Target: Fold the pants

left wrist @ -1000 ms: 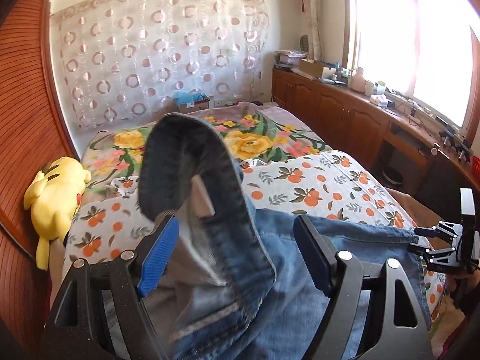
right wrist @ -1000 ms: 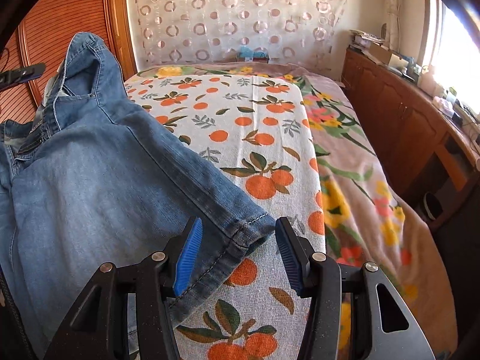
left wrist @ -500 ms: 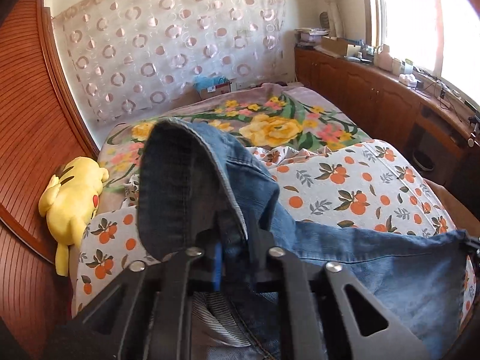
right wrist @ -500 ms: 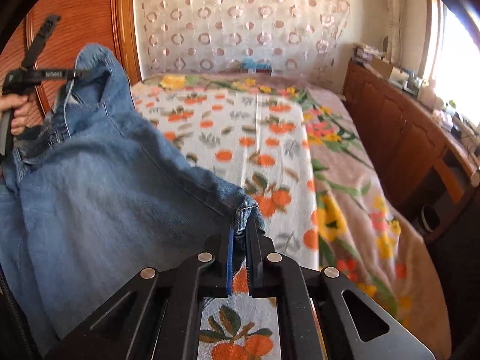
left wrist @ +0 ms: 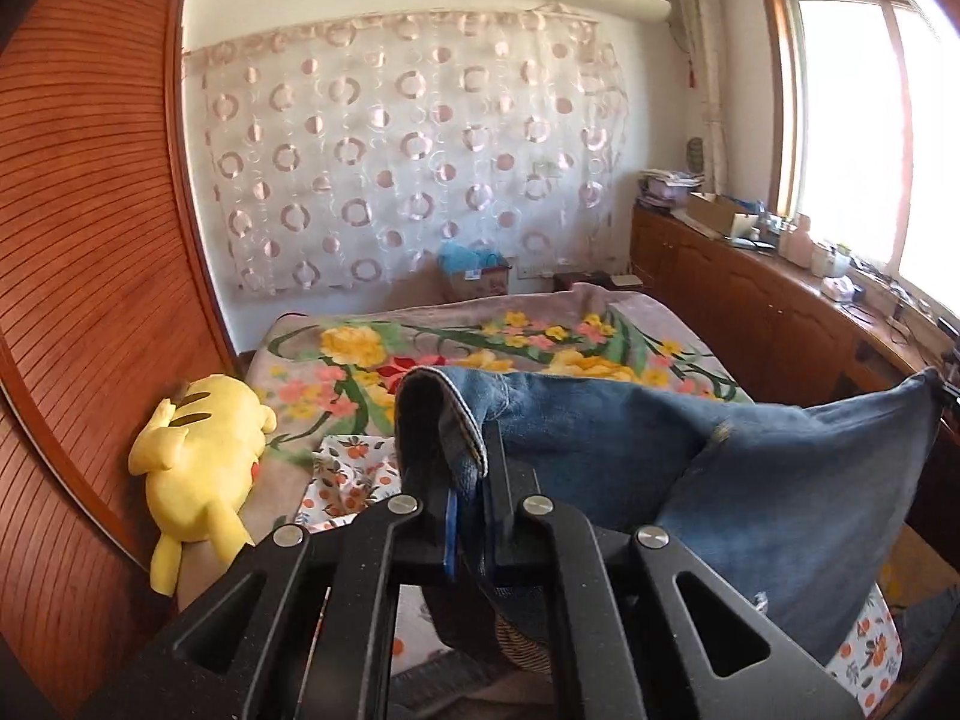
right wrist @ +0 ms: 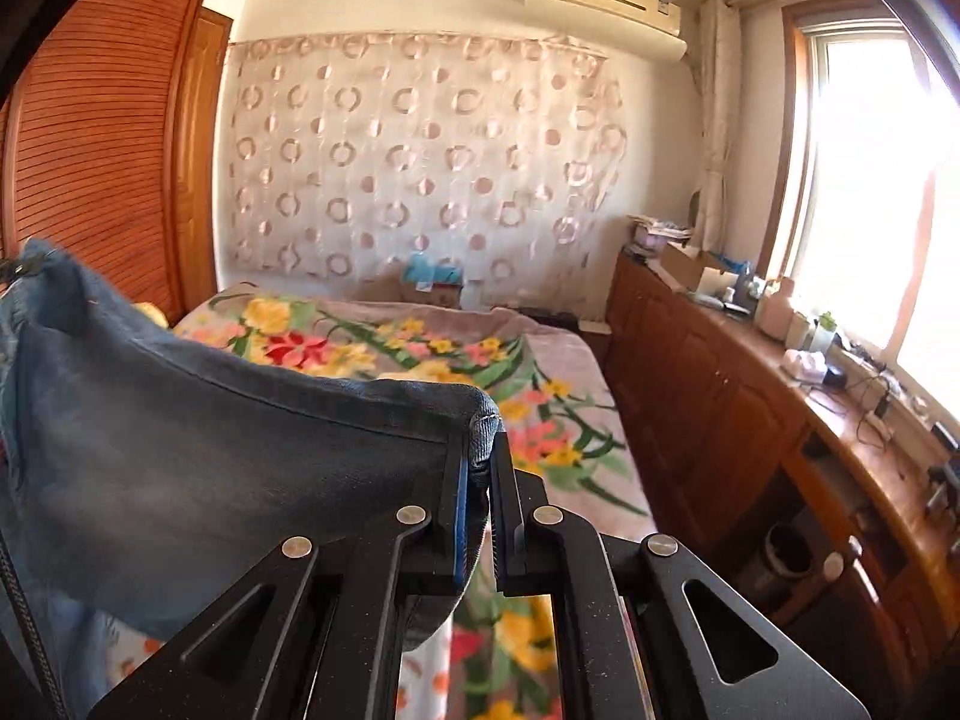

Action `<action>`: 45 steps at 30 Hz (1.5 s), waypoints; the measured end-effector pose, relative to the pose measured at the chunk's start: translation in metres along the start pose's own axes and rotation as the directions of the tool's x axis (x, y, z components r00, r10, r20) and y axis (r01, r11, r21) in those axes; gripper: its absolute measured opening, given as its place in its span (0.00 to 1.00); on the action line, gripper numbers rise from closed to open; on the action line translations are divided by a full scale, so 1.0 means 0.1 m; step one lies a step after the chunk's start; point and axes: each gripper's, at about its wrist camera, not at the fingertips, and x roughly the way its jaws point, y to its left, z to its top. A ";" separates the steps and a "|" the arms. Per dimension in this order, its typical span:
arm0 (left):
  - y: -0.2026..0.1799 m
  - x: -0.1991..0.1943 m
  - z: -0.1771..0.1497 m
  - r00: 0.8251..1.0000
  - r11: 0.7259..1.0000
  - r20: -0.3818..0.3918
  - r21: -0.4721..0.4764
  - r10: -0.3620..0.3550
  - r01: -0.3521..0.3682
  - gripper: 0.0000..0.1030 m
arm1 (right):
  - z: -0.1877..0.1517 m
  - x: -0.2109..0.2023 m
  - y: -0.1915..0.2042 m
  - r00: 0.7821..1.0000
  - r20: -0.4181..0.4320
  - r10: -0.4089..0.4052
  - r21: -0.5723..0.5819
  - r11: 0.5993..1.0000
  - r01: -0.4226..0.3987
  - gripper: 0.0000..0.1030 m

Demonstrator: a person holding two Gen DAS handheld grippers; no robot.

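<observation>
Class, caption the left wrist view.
Left gripper clamps the jeans above a floral bed.

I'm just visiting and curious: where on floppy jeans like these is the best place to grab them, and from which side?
At the sewn edges, from the near side. The left gripper pinches the thick waistband of the jeans; the right gripper pinches a leg hem. Doubled, stitched denim probably slips less than loose cloth.

My left gripper (left wrist: 471, 516) is clamped tight on denim, both fingers nearly touching, pointing slightly downward. My right gripper (right wrist: 480, 516) is likewise pinched closed on cloth, tilted a little below level.
</observation>
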 end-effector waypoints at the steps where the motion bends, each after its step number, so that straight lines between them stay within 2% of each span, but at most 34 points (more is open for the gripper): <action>1: 0.03 0.07 0.00 1.000 1.000 -0.007 0.000 0.009 -0.009 0.06 | 0.06 0.11 0.00 1.000 -0.006 -0.012 -0.007 1.000 0.012 0.06; 4: 0.03 0.40 -0.07 0.998 1.000 -0.058 0.009 0.008 -0.008 0.06 | 0.06 0.49 0.09 0.997 -0.064 -0.042 -0.038 0.998 0.040 0.06; 8: -0.09 0.84 -0.34 0.987 0.998 -0.157 0.066 -0.009 0.019 0.07 | -0.25 0.96 0.17 0.981 -0.177 -0.082 -0.058 0.996 0.072 0.06; 10: -0.15 1.01 -0.47 0.978 0.995 -0.208 0.087 -0.030 0.049 0.12 | -0.43 1.09 0.20 0.969 -0.231 -0.091 -0.056 0.995 0.080 0.06; 12: -0.18 1.13 -0.62 0.969 0.991 -0.245 0.114 -0.035 0.065 0.21 | -0.68 1.21 0.18 0.952 -0.287 -0.103 -0.056 0.994 0.091 0.06; 14: -0.17 1.13 -0.71 0.970 0.989 -0.243 0.131 -0.028 0.061 0.28 | -0.83 1.25 0.16 0.943 -0.317 -0.103 -0.047 0.995 0.093 0.06; 17: -0.07 1.02 -0.81 0.970 0.988 -0.237 0.125 -0.063 0.094 0.49 | -1.01 1.24 0.15 0.939 -0.336 -0.068 -0.010 0.998 0.069 0.06; 18: -0.02 0.98 -0.86 0.970 0.987 -0.235 0.124 -0.067 0.099 0.49 | -1.01 1.24 0.14 0.939 -0.339 -0.062 0.003 0.998 0.067 0.06; 21: 0.13 0.86 -0.99 0.969 0.989 -0.240 0.120 -0.056 0.087 0.49 | -1.10 1.13 0.10 0.940 -0.337 -0.060 0.020 0.997 0.071 0.24; 23: 0.27 0.77 -1.14 0.964 0.991 -0.261 0.112 -0.046 0.077 0.49 | -1.06 1.04 0.14 0.946 -0.322 -0.034 0.037 0.998 0.049 0.27; 25: 0.42 0.70 -1.29 0.961 0.993 -0.276 0.103 -0.024 0.054 0.49 | -1.07 0.92 0.19 0.950 -0.313 -0.010 0.047 0.999 0.026 0.36; 31: 0.86 0.51 -1.74 0.951 1.000 -0.309 0.027 0.017 -0.009 0.49 | -1.17 0.37 0.26 0.956 -0.284 0.077 0.060 0.996 -0.062 0.40; 37: 1.07 0.39 -2.01 0.945 0.999 -0.324 -0.018 0.037 -0.045 0.49 | -1.37 0.00 0.37 0.949 -0.267 0.170 0.069 0.985 -0.157 0.41; 40: 1.14 0.41 -2.11 0.943 0.998 -0.333 -0.055 -0.003 -0.016 0.49 | -1.44 -0.14 0.46 0.942 -0.262 0.212 0.065 0.977 -0.201 0.41; 45: 1.19 0.42 -2.23 0.941 0.997 -0.338 -0.076 -0.010 -0.017 0.49 | -1.65 -0.40 0.55 0.925 -0.271 0.267 0.042 0.963 -0.266 0.42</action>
